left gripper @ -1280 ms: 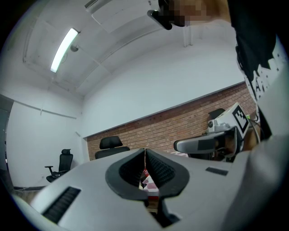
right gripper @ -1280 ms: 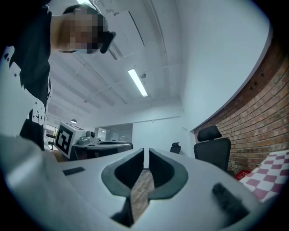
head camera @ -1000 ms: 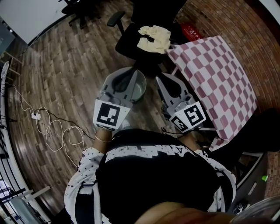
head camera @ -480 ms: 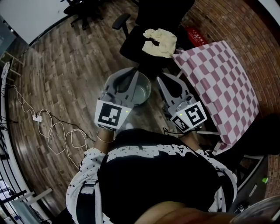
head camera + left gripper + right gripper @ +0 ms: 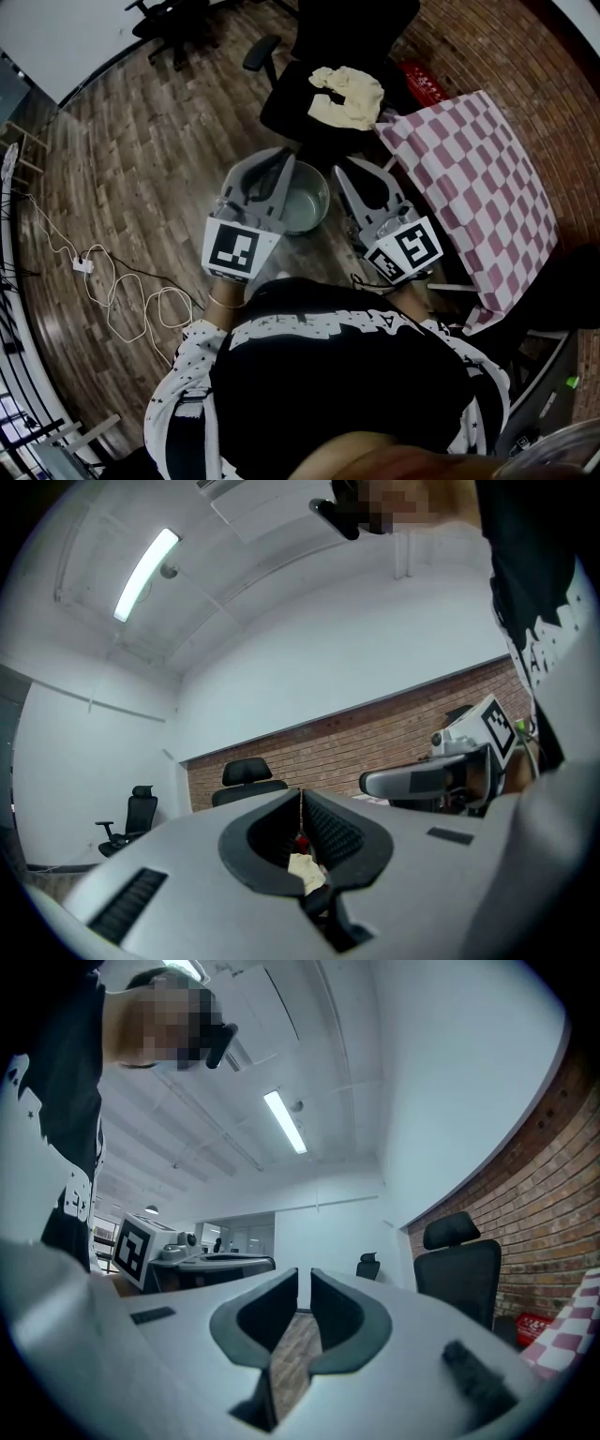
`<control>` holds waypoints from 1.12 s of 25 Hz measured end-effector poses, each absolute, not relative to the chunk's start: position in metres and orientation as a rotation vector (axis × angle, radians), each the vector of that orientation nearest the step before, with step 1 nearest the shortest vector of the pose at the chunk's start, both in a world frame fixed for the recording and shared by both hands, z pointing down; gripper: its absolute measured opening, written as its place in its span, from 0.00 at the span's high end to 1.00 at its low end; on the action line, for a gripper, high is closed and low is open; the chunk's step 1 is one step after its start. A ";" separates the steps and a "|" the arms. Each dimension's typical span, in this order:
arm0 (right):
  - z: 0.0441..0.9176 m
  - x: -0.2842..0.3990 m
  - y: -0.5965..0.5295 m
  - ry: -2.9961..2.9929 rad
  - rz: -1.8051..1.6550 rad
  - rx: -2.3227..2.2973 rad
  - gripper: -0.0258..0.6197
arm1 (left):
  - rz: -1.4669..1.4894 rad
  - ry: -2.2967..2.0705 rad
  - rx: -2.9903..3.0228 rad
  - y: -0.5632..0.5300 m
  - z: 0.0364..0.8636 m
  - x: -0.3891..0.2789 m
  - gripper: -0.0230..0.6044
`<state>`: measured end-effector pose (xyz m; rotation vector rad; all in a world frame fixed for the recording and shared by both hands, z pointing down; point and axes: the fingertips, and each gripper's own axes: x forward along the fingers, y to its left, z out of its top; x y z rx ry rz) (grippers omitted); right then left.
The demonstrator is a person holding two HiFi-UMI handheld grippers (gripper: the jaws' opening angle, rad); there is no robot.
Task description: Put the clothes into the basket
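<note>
I hold both tools out level in front of my chest, side by side above the wooden floor (image 5: 141, 159). My left tool (image 5: 279, 157) has its jaws pressed together with nothing pinched. In the left gripper view the tips (image 5: 301, 795) meet in a closed line, and a scrap of cream shows only through the hollow behind them, far beyond the tool. My right tool (image 5: 343, 172) is also pressed together and empty. In the right gripper view its tips (image 5: 304, 1281) leave only a thin slit, with floorboards visible past it.

The clothes (image 5: 349, 94), a crumpled cream heap, lie on the seat of the black office chair (image 5: 291, 111), straight ahead of both tools and well apart from them. The basket (image 5: 311, 204), a round grey tub, stands on the floor between the tools. My left tool overlaps its near rim in the head view, and I see nothing inside it.

To my right is the bench under a pink and white checked cloth (image 5: 469, 178), its near corner just beside the chair. A red thing (image 5: 424, 82) lies by the brick wall (image 5: 506, 47) behind it. A white cable (image 5: 122, 286) loops over the floor at my left. More black chairs (image 5: 169, 19) stand far off along the white wall.
</note>
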<state>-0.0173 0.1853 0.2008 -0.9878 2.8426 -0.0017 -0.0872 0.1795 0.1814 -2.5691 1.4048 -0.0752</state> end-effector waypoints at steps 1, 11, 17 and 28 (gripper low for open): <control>0.202 -0.019 0.183 2.842 -0.004 -0.994 0.91 | -0.079 1.407 -2.573 0.177 0.183 -0.090 0.94; 0.210 -0.039 0.158 2.834 -0.007 -1.072 0.91 | -0.105 1.407 -2.624 0.152 0.196 -0.118 0.94; 0.215 -0.048 0.147 2.830 -0.003 -1.119 0.91 | -0.092 1.370 -2.646 0.138 0.198 -0.127 0.94; 0.221 -0.048 0.134 2.820 -0.017 -1.208 0.91 | -0.059 1.317 -2.704 0.118 0.204 -0.130 0.94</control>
